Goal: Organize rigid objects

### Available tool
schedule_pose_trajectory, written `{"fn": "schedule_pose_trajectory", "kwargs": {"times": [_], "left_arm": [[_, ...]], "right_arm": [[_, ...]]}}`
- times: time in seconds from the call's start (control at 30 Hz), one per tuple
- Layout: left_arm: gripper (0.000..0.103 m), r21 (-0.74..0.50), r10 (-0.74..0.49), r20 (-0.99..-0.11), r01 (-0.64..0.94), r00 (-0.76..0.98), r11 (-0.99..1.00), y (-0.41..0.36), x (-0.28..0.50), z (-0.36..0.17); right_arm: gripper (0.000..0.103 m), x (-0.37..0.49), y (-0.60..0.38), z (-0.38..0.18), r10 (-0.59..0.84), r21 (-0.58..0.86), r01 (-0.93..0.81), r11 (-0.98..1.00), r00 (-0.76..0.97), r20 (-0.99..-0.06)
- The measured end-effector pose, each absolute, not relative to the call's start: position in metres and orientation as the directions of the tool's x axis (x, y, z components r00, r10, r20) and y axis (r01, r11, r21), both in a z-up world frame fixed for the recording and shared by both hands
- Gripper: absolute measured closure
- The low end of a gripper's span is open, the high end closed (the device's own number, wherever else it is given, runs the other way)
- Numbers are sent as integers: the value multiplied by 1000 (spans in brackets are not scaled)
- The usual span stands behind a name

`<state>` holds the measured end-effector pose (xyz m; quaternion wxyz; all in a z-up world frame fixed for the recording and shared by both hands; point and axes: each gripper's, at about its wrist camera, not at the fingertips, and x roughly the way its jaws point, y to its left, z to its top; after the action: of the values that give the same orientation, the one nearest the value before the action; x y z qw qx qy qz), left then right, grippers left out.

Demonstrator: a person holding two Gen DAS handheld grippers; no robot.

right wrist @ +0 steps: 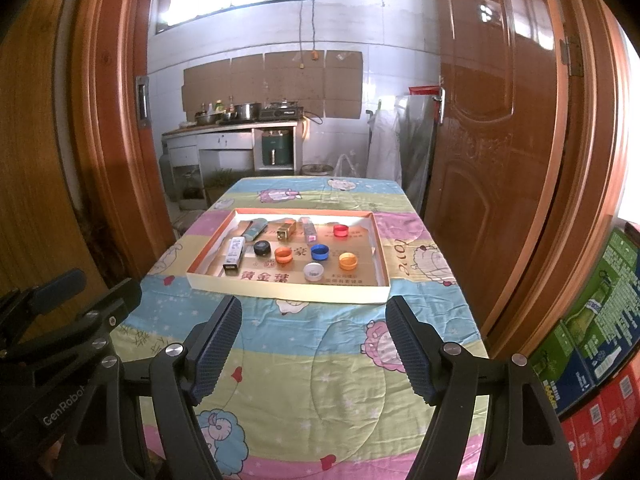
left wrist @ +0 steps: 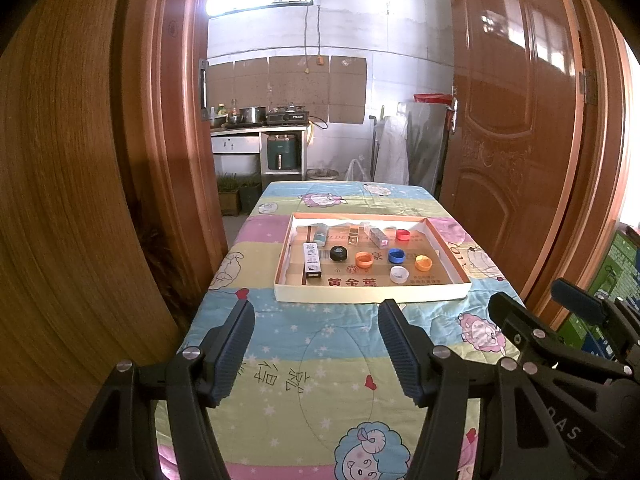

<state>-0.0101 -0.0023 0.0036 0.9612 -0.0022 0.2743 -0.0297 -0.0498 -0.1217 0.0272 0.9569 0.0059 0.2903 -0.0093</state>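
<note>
— Where's the stuff?

— In the cardboard tray (right wrist: 280, 284) on the quilted bench (right wrist: 320, 360): 6 plastic caps (right wrist: 319, 252) and 4 small boxes (right wrist: 234, 254). Light, stiff, slick; I'd pinch caps across the rim, boxes on their long sides.

— Jaws?

— Left gripper (left wrist: 316, 344) and right gripper (right wrist: 314, 344) both wide open, empty, ribbed pads well short of the tray.
</note>
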Motion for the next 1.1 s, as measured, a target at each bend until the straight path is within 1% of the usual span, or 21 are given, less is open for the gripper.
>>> {"fn": "schedule_pose_trajectory", "kwargs": {"times": [1.1], "left_arm": [[38, -9, -47, -530, 50, 847, 999, -3, -15, -2]], "right_arm": [[27, -50, -120, 27, -14, 4, 20, 1000, 832, -555]]}}
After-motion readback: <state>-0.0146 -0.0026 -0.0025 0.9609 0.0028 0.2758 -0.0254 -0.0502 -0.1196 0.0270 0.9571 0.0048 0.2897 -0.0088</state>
